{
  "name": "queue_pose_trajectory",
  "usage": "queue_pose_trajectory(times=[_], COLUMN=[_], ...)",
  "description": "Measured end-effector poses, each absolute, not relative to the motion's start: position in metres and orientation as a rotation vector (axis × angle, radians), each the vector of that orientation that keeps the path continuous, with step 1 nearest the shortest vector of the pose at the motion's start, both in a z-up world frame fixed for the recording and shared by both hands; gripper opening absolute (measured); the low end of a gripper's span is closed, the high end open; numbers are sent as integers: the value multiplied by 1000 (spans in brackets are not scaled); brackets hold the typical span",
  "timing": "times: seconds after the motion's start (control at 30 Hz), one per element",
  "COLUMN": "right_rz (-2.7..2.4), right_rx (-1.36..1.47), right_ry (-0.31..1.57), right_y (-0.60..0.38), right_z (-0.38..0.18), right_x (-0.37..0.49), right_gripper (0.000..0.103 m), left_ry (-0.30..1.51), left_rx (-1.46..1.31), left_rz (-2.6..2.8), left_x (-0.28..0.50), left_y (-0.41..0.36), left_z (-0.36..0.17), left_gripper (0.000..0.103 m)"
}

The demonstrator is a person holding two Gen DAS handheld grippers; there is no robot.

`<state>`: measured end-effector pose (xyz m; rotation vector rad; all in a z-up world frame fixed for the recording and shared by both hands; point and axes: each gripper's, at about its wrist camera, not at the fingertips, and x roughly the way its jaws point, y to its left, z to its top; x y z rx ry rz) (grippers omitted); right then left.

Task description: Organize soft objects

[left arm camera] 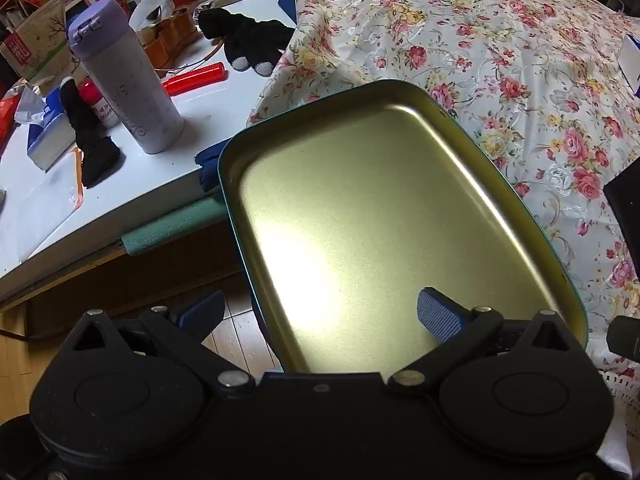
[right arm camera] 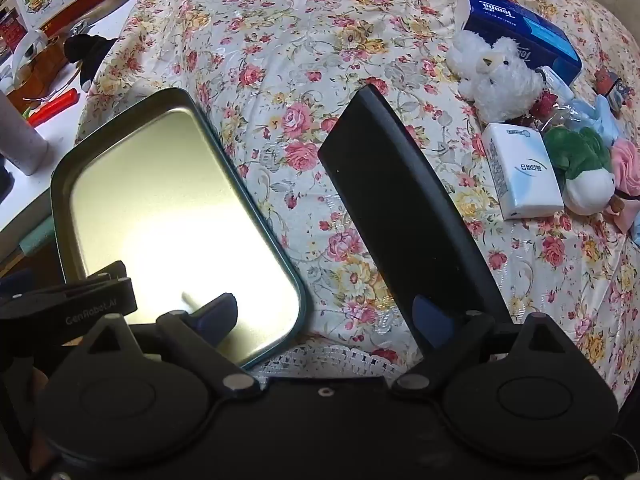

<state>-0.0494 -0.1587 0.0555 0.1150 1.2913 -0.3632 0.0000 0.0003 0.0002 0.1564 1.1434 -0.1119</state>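
A gold-lined metal tin (left arm camera: 360, 208) lies empty on the floral cloth (left arm camera: 500, 60); it also shows in the right wrist view (right arm camera: 160, 200). My left gripper (left arm camera: 320, 316) is open, its jaws standing either side of the tin's near left rim. My right gripper (right arm camera: 332, 316) is open between the tin and a black flat box (right arm camera: 400, 208). Soft things lie at the far right: a white plush bear (right arm camera: 496, 76), a green and white plush (right arm camera: 584, 172), a pink cloth (right arm camera: 628, 164). The left gripper's body (right arm camera: 68, 300) shows at the tin's near left corner.
A blue tissue pack (right arm camera: 520, 28) and a white tissue pack (right arm camera: 524, 172) lie by the plush toys. On the white table (left arm camera: 120, 196) at left stand a lilac flask (left arm camera: 124, 80), a red tube (left arm camera: 196, 78), black socks (left arm camera: 248, 40) and a tissue box (left arm camera: 48, 136).
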Motion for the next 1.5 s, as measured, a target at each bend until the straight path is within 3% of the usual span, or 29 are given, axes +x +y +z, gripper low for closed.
queue_pose_trajectory(times=[1.5], right_rz=[-372], right_rx=[101], right_ry=[1283], right_y=[-156], right_z=[59], right_x=[-52], right_gripper=[94], left_ry=[1183], left_rx=[174], left_rz=[-129], left_x=[1], left_y=[-4], left_z=[-5], left_gripper=[100])
